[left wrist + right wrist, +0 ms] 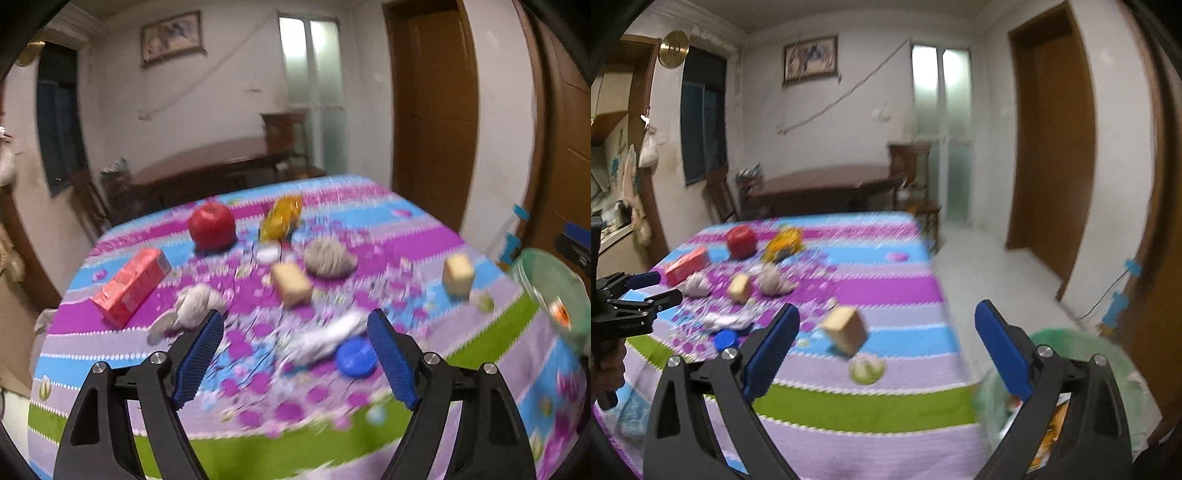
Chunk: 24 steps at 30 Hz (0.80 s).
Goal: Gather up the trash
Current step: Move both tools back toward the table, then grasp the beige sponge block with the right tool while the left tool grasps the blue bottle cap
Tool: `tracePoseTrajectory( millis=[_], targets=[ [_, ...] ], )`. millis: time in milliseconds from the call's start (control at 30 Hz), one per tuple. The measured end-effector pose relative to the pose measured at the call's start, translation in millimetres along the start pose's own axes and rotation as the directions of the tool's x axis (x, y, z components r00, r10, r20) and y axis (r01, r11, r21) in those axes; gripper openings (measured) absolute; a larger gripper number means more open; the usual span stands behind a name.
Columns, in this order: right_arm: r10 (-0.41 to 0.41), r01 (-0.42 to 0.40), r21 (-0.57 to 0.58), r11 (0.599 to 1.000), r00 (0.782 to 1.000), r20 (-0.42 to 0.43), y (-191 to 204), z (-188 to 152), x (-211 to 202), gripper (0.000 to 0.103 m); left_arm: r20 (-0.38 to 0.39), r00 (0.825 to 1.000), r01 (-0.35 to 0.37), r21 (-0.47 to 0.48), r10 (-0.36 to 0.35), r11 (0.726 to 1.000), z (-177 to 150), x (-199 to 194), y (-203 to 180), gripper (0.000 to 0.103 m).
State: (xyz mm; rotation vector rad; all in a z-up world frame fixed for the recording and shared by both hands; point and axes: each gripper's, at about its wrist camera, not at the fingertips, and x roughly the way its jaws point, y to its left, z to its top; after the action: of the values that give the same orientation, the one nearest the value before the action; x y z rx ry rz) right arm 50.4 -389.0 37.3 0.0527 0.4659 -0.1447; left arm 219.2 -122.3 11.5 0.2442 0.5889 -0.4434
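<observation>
**Both fingers free, next piece of trash to be chosen**

Left wrist view: your left gripper (295, 354) hangs over the near bench (498, 332) with its fingers spread wide and nothing between them. Crumpled white paper (325, 338) and a blue cap (355, 357) lie just ahead, framed by the fingers; I judge these the likeliest next pick. Lower over one and close. The red carton (129, 286) carries print, too blurred to read.

Right wrist view: your right gripper (886, 347) is likewise released and empty, beside the bench edge, above the green-lined bin (1082, 373) on the floor. A tan block (846, 330) sits nearest. No writing is legible here.
</observation>
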Motion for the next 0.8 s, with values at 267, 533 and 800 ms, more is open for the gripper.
tracePoseTrajectory(
  millis=[267, 533, 800],
  targets=[
    [0.129, -0.113, 0.079, 0.990, 0.961, -0.243, 20, -14, 67, 0.092, -0.155, 0.957, 0.267, 0.157, -0.243, 0.951, -34, 20, 8, 0.064],
    [0.130, -0.107, 0.084, 0.991, 0.930, -0.345, 25, -18, 110, 0.086, -0.302, 0.900, 0.333, 0.013, -0.314, 0.943, -38, 60, -37, 0.056],
    [0.138, -0.116, 0.081, 0.990, 0.918, -0.372, 28, -17, 129, 0.058, -0.294, 0.926, 0.228, -0.061, -0.235, 0.972, -26, 74, -58, 0.051]
  ],
)
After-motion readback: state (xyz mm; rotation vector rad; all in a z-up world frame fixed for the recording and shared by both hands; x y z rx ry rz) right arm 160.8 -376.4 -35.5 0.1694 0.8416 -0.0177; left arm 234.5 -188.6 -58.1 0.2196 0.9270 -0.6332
